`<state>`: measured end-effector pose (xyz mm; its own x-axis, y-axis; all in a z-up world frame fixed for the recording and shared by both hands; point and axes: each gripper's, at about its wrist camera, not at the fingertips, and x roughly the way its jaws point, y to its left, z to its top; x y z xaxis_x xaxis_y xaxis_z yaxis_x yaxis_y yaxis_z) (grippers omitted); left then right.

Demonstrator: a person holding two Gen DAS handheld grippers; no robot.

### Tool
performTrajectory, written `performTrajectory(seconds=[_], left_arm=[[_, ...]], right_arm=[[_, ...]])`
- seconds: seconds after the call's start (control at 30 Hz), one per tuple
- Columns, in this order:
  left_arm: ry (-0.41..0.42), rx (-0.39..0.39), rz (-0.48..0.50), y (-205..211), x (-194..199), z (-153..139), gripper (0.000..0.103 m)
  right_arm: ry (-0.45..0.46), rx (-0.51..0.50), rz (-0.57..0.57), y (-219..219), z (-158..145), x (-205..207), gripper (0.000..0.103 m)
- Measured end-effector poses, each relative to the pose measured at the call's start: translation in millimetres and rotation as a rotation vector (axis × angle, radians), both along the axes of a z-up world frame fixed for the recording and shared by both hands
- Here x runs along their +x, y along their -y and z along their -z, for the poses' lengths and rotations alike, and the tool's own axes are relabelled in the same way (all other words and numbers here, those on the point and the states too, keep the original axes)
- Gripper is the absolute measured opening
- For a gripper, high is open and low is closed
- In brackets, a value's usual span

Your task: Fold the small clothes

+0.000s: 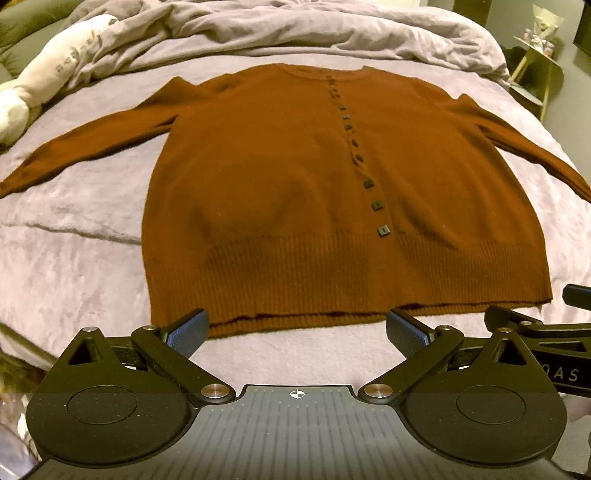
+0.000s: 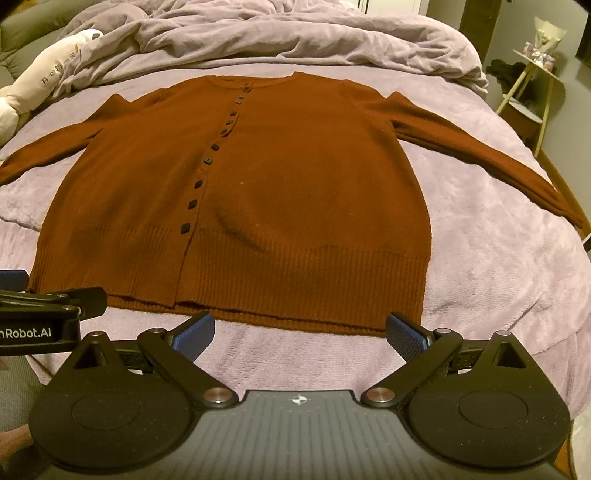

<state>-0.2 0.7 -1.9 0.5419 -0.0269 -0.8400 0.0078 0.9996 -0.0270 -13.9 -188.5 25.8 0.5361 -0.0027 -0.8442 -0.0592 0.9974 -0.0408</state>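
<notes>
Your cardigan (image 1: 295,192) lies flat on the bed (image 1: 74,229), front side up and buttoned, in the middle of both views. Its long axis runs from the bottom of the frame to the top: the ribbed hem is at the lower part, nearest to your tongs, and the neckline points to the upper part, toward the crumpled blanket (image 1: 295,33). The row of dark buttons (image 1: 367,184) follows this same line. Both sleeves are spread out to the left and right edges of the frame.

Your left tongs (image 1: 297,332) are released, wide apart, just in front of the hem and holding nothing. Your right tongs (image 2: 301,332) are the same, also released and empty at the hem. A white pillow (image 1: 48,81) rests at the upper left.
</notes>
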Motion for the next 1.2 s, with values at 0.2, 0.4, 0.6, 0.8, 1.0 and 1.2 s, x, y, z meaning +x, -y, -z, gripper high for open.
performTrajectory(seconds=[0.2,0.4,0.6,0.8,1.0,1.2], left_arm=[[0.0,-0.003,-0.004,0.4,-0.3,-0.5,0.103],[-0.001,-0.004,-0.005,0.7,0.4,-0.6,0.103],[-0.005,-0.006,-0.008,0.7,0.7,-0.6,0.103],[-0.004,-0.007,-0.009,0.5,0.6,-0.9,0.103],[-0.006,-0.01,-0.011,0.2,0.8,-1.1,0.103],[-0.006,-0.008,-0.011,0.5,0.5,-1.1,0.103]], right_arm=[[0.007,0.002,0.001,0.7,-2.2,0.3,0.099],[0.015,0.0,0.001,1.0,-2.9,0.4,0.099],[0.022,-0.001,0.005,1.8,-3.6,0.0,0.099],[0.035,0.002,0.005,2.3,-4.2,-1.4,0.099],[0.039,-0.001,0.005,2.4,-4.5,-1.5,0.099],[0.044,0.002,0.008,2.9,-4.9,-1.6,0.099]])
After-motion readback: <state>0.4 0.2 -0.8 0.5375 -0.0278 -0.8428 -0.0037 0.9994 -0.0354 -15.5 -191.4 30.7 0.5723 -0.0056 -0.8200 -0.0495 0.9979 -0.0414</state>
